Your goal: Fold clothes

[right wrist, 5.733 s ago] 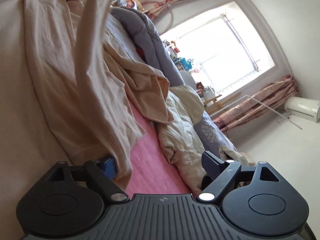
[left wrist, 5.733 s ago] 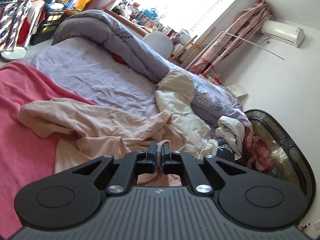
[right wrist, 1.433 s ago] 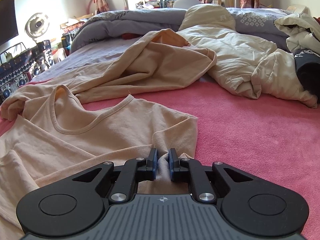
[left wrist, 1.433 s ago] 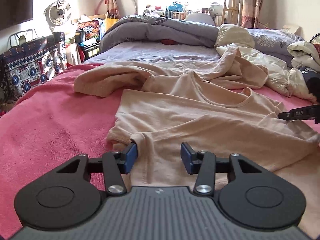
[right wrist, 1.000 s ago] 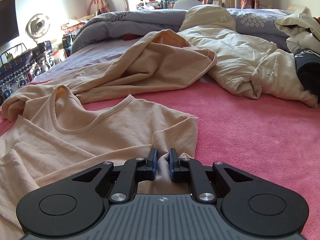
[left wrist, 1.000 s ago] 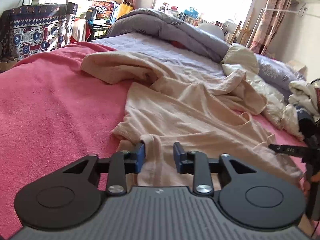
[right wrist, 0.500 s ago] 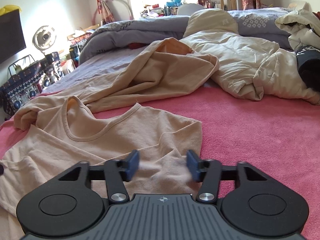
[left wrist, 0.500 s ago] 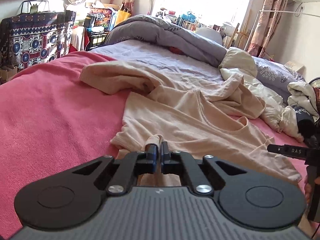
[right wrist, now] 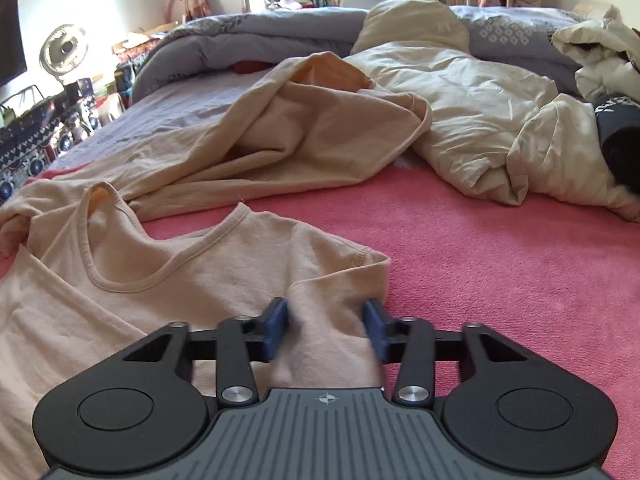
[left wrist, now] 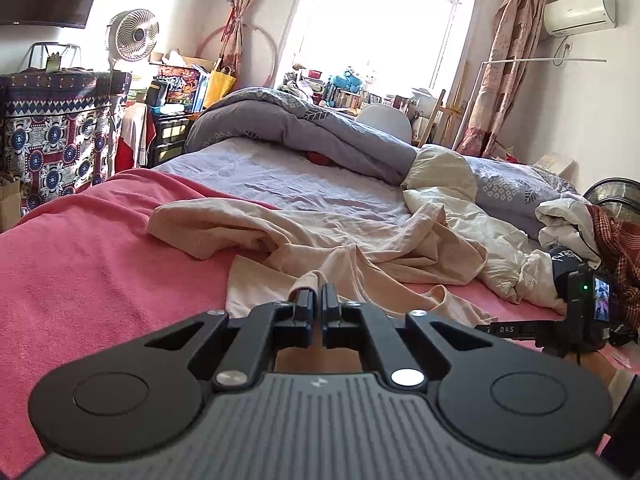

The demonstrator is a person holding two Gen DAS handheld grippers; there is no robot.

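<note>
**Q:** Start from your left. What have you got?

**Me:** My left gripper [left wrist: 316, 300] is pinched together on a raised fold of the peach T-shirt [left wrist: 260, 280]; a small hump of cloth stands up just past my fingertips. The rest of the shirt runs away ahead and to my right across the pink blanket [left wrist: 80, 264].

**Q:** And on the right?

**Me:** My right gripper [right wrist: 326, 330] is spread wide with nothing held. Its two blue pads [right wrist: 276, 322] straddle the shirt's sleeve end, cloth lying slack between them.

**Q:** So how does the shirt lie to you?

**Me:** Its long way runs side to side between my two grippers, one sleeve end at each, with the neckline [right wrist: 160, 264] open toward the far side of the bed. It lies rumpled, with creases across the chest. A second peach garment [right wrist: 300, 136] is heaped just beyond it, touching near the collar.

**Q:** What does the next move turn on?

**Me:** I judge it's the right side: only the left has a hold, so the shirt can't be lifted evenly from both ends.
</note>
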